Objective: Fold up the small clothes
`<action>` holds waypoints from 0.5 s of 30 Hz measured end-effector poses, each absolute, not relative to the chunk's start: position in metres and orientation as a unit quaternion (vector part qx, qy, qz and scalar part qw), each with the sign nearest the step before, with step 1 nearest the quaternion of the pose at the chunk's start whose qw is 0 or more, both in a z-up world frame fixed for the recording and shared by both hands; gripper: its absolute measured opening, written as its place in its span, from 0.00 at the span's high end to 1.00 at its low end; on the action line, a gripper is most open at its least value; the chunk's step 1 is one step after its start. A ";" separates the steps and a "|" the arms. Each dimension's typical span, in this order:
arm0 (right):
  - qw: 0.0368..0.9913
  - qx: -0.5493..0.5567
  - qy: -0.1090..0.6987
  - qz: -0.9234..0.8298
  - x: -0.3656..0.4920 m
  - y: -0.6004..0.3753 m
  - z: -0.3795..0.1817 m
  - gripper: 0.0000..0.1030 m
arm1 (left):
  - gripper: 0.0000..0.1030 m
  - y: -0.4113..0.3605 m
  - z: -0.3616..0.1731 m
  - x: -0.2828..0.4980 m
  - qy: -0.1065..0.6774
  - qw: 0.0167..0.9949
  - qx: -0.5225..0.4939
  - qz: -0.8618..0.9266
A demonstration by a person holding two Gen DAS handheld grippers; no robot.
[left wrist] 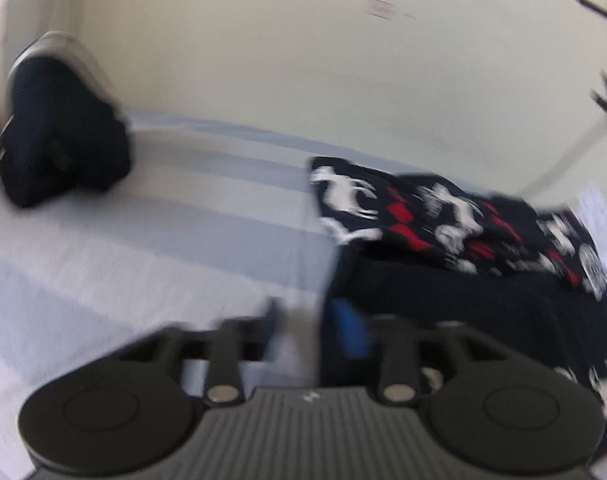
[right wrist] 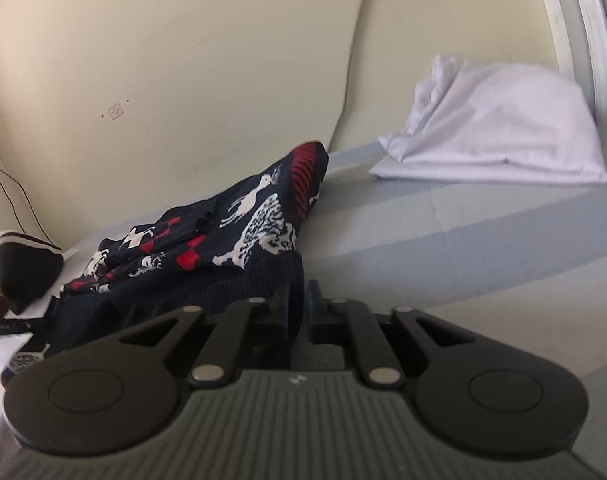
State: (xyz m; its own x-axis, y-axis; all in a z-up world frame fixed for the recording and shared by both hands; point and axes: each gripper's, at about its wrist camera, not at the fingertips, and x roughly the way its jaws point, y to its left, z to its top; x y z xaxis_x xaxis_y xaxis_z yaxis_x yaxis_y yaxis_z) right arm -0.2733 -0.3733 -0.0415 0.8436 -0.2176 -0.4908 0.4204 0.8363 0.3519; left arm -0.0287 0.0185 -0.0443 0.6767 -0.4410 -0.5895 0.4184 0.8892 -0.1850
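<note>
Soft, even daylight fills both wrist views, leaving the cream wall (left wrist: 263, 60) pale and flat, with no hard glare. The left view is smeared by motion blur: the patterned sweater (left wrist: 443, 216) and the dark bundle (left wrist: 63, 132) lose their edges. The right view is sharper, though the white pillow (right wrist: 503, 128) blurs at its top. Fisheye distortion bends the wall and darkens the corners. A gentle shadow lies beneath the sweater on the striped bed sheet (right wrist: 463, 240).
</note>
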 end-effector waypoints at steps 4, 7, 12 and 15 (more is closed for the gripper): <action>0.925 0.258 0.215 -0.178 -0.276 -0.379 -0.042 0.55 | 0.36 0.009 -0.044 -0.029 0.323 0.924 0.015 -0.203; 0.923 0.277 0.198 -0.180 -0.282 -0.383 -0.042 0.48 | 0.32 -0.003 -0.045 -0.033 0.312 0.931 0.056 -0.183; 0.922 0.286 0.183 -0.184 -0.288 -0.384 -0.041 0.46 | 0.32 -0.011 -0.046 -0.040 0.296 0.936 0.083 -0.170; 0.927 0.271 0.183 -0.184 -0.287 -0.380 -0.039 0.46 | 0.31 -0.010 -0.045 -0.040 0.299 0.936 0.080 -0.170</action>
